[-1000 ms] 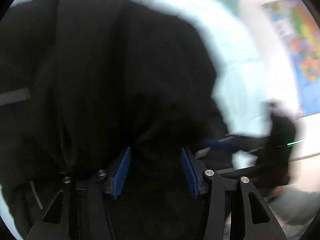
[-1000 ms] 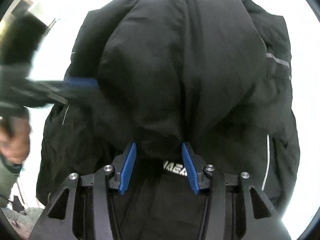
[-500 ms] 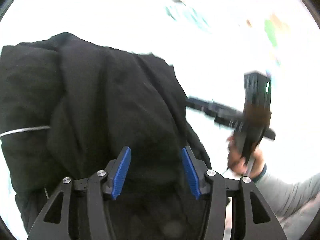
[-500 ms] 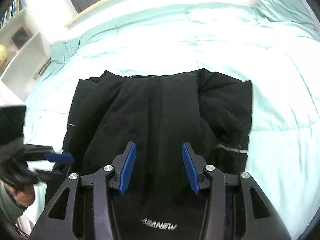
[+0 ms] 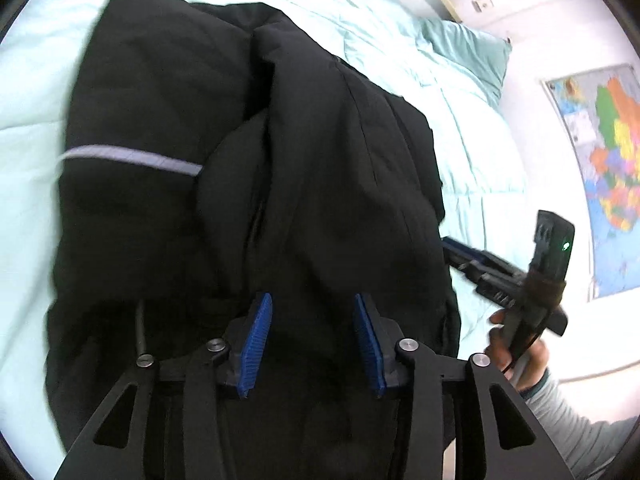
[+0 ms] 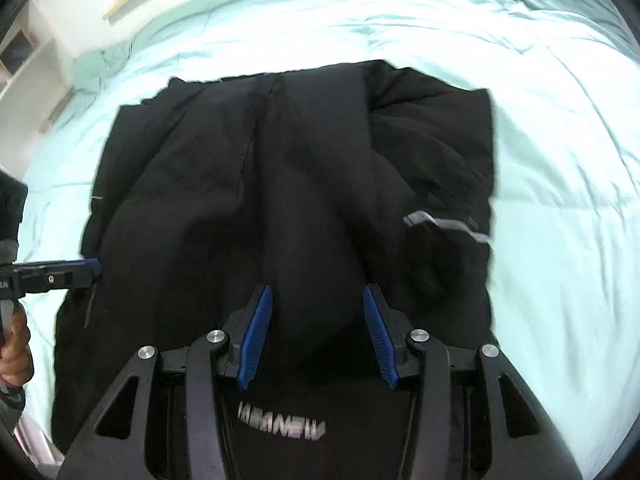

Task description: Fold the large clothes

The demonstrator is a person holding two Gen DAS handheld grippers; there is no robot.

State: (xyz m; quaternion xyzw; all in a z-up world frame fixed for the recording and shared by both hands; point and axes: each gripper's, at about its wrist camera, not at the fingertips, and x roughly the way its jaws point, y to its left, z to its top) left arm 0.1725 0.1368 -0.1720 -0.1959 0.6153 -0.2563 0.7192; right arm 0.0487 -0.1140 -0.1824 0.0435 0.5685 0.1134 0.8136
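Note:
A large black padded jacket (image 6: pixel 304 184) lies folded on a mint-green bed; it also fills the left wrist view (image 5: pixel 248 184). It has a grey reflective stripe (image 5: pixel 132 158) and white lettering (image 6: pixel 282 426) near its close edge. My left gripper (image 5: pixel 310 340) is open, its blue pads either side of a raised fold of the jacket, not clamped. My right gripper (image 6: pixel 316 336) is open over the jacket's near edge. Each gripper also shows in the other's view: the right one (image 5: pixel 520 280) at the jacket's right side, the left one (image 6: pixel 52 276) at its left side.
The mint-green duvet (image 6: pixel 560 160) spreads all round the jacket. A pillow (image 5: pixel 468 48) lies at the bed's head. A coloured wall map (image 5: pixel 604 168) hangs on the white wall. White shelves (image 6: pixel 24 64) stand at the left of the bed.
The jacket was held up close to both cameras a second ago. Now it lies flat on the bed, and both grippers have drawn back above it with their jaws open.

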